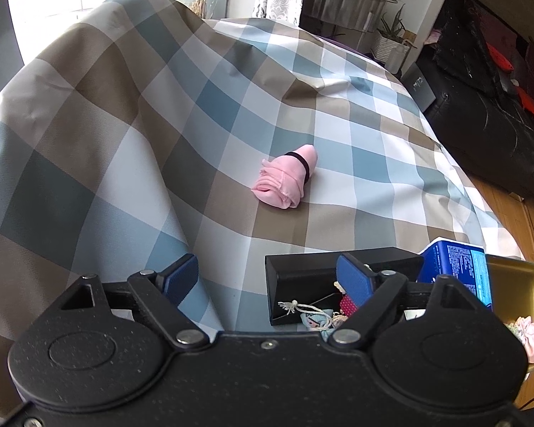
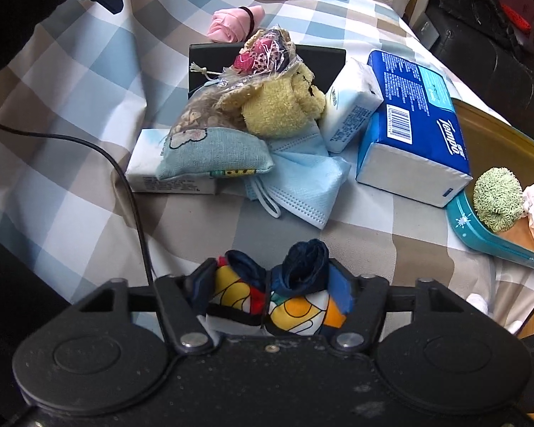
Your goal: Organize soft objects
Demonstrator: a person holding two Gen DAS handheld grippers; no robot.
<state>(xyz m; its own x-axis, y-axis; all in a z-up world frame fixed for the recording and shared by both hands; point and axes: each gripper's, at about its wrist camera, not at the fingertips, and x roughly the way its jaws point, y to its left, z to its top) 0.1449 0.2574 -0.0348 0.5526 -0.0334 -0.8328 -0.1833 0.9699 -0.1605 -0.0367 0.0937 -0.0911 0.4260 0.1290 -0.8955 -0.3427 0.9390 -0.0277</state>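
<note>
We find the right gripper (image 2: pixel 272 284) clamped on a rolled patterned cloth (image 2: pixel 295 302) — navy, yellow, orange — low over the checked bedspread (image 2: pixel 71 82). Left gripper (image 1: pixel 267 272) spread wide, nothing between its blue pads (image 1: pixel 181 272). Ahead on the bedspread: a pink cloth roll (image 1: pixel 284 181) with a dark band, lying alone. Beside the black box (image 2: pixel 320 60) — yellow plush toy (image 2: pixel 281 110), face masks (image 2: pixel 302 181), Tempo tissue pack (image 2: pixel 413 121). Green scrubby (image 2: pixel 498 199) sits in the teal tray (image 2: pixel 480 235).
</note>
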